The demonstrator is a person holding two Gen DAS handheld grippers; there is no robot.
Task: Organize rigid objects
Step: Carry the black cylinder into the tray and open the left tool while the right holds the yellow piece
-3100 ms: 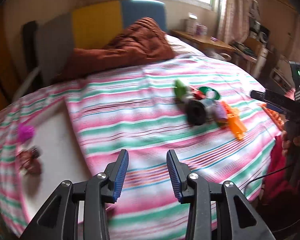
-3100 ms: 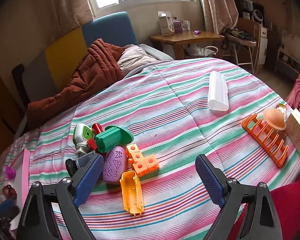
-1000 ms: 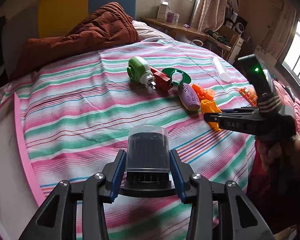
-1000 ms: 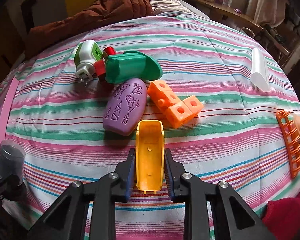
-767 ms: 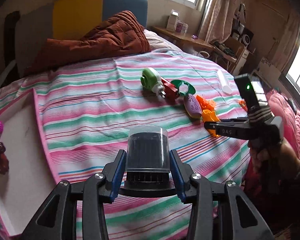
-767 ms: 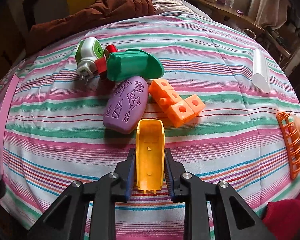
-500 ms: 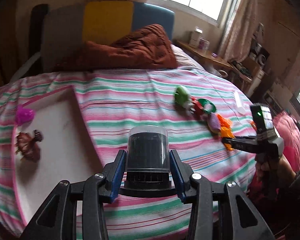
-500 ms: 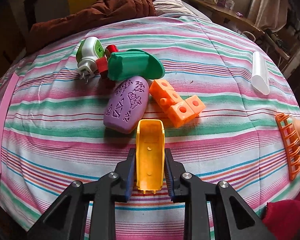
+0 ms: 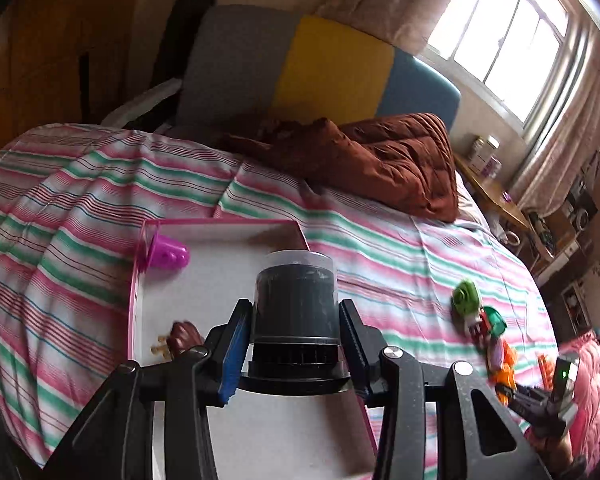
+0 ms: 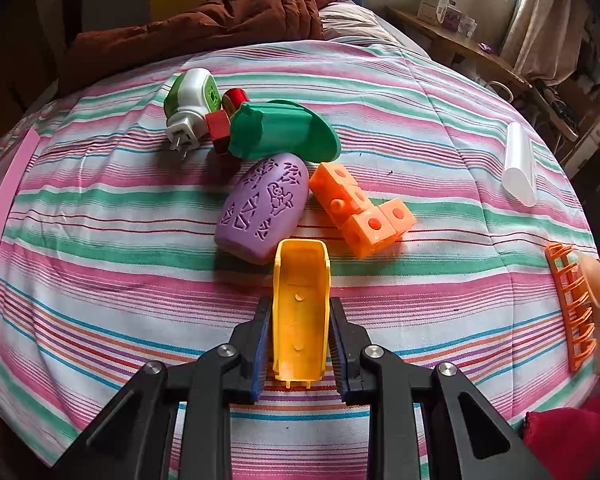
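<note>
A striped bed [image 10: 100, 208] carries a pink-rimmed white tray [image 9: 204, 280] on its left. Left tongs [image 9: 294, 344] clamp an upright black cylinder [image 9: 294, 300] above the tray. Right tongs [image 10: 298, 344] grip a yellow scoop [image 10: 300, 304] on the bedspread, near a purple oval [image 10: 262, 208].

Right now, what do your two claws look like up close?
Both look alike. The left claw has black plastic arms shaped like open triangles, shiny silver screws at the joints, and ribbed blue pads inside its fingers. The right claw matches: black frame, silver screws, blue ridged pads. Seen from the left camera, its black handle carries a small green light.
</note>
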